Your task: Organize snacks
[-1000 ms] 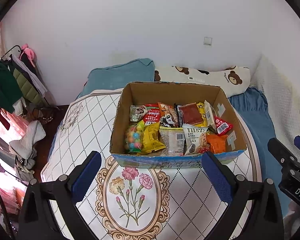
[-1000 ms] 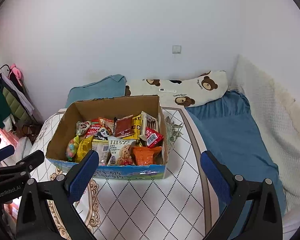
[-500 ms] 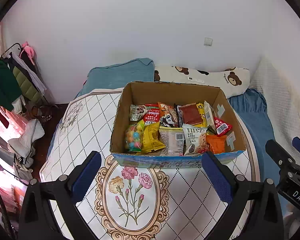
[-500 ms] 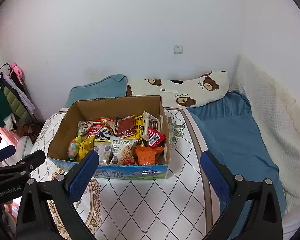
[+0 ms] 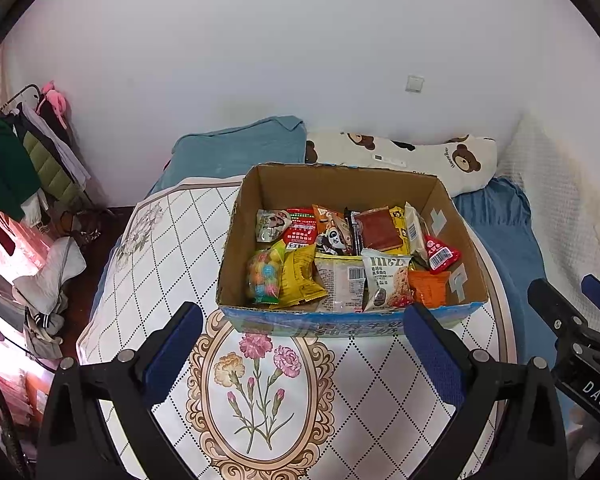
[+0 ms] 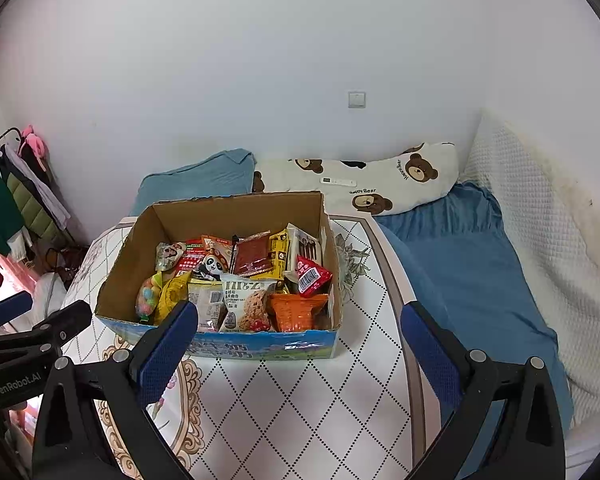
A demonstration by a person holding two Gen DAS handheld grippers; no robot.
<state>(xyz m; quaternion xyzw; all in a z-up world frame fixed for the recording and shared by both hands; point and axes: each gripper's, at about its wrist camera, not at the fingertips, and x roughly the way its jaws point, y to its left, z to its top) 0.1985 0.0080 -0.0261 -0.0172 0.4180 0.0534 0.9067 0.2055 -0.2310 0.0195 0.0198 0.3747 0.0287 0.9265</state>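
Snacks [image 5: 342, 256] upright in cardboard box [image 5: 340, 184], long side facing grippers

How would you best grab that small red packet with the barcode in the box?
Probably from above with the right gripper: the red packet leans on top of the pile near the cardboard box's right wall, so pinch its raised, free upper edge across the thin faces.

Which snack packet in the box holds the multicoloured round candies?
The clear candy bag at the front left corner of the cardboard box, beside the yellow packet. It alone is see-through, showing pastel balls; the others are printed wrappers.
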